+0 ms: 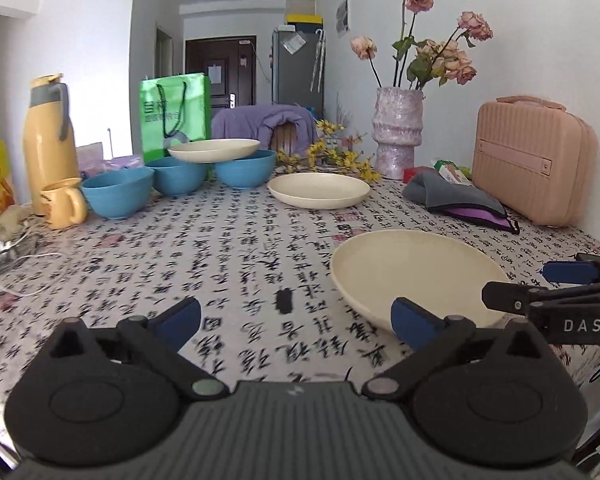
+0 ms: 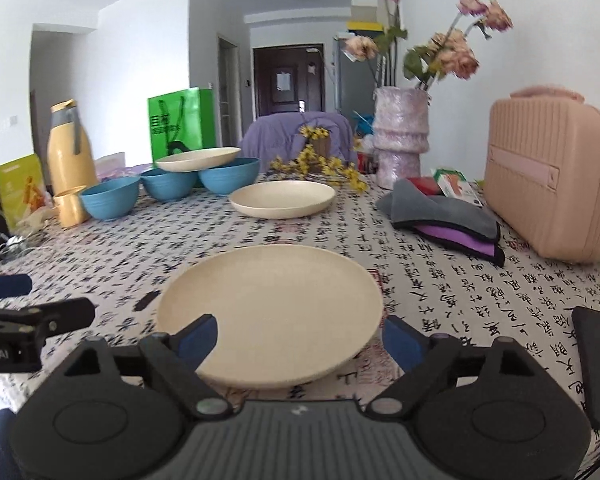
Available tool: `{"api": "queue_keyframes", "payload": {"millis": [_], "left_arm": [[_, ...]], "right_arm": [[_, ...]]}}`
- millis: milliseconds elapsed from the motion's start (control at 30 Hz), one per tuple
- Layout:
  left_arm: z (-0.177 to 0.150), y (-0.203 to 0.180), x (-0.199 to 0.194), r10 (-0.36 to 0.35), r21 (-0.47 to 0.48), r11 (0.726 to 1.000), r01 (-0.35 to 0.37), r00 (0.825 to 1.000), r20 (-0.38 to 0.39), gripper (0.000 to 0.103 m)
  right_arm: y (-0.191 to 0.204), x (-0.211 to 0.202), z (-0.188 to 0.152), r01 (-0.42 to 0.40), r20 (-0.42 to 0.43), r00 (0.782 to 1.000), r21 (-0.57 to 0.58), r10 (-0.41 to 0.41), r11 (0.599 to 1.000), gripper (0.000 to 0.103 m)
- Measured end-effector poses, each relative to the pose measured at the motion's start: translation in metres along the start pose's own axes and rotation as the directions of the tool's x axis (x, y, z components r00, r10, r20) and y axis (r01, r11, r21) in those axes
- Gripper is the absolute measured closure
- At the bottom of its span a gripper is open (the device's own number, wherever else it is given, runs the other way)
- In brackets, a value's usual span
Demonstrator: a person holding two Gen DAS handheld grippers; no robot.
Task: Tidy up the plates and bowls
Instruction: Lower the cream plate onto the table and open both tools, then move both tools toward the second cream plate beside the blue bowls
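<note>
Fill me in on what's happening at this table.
A person with two handheld grippers is sorting dishes. The right gripper is open around the near cream plate, not clamped. The left gripper is open and empty beside it. Another plate lies farther back; a third plate rests on blue bowls.

The letters "DAS" stand in white on the black body of the right gripper [image 1: 556, 288] where it enters the left wrist view. In the right wrist view the left gripper [image 2: 40, 304] carries "ooLAI", cut off at the frame edge. The tablecloth [image 1: 220, 248] is covered in black Chinese calligraphy, too blurred to read. The green bag [image 1: 176, 114] bears white characters, unreadable.
</note>
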State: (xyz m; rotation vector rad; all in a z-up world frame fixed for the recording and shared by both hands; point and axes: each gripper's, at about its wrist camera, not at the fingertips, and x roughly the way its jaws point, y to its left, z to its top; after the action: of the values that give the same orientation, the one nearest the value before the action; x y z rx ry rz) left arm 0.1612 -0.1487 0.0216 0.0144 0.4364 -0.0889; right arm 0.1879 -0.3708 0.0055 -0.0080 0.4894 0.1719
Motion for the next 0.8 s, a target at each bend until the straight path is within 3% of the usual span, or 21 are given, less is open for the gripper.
{"api": "queue_keyframes", "payload": {"millis": [233,400,600,800], "left_arm": [[-0.034,0.017,-0.059,0.056,-0.007,0.998,-0.056,0.997,0.054,0.0],[-0.047,0.037,-0.101,0.151,-0.047,0.988,-0.146,0.979,0.136,0.0],[-0.051,0.055,-0.132,0.173,-0.107,0.982,-0.155,0.969,0.178,0.0],[-0.051,0.061,-0.132,0.175,-0.109,0.982,-0.157,0.969,0.175,0.0]], "right_arm": [[0.033,-0.047,-0.035,-0.021,0.082,0.996,-0.037,0.024,0.999,0.004],[0.047,-0.08,-0.056,-0.053,0.145,0.988,-0.042,0.059,0.998,0.001],[0.058,-0.114,-0.062,-0.054,0.225,0.973,-0.024,0.058,0.998,0.0],[0.062,-0.129,-0.066,-0.043,0.26,0.964,-0.023,0.047,0.999,0.0]]}}
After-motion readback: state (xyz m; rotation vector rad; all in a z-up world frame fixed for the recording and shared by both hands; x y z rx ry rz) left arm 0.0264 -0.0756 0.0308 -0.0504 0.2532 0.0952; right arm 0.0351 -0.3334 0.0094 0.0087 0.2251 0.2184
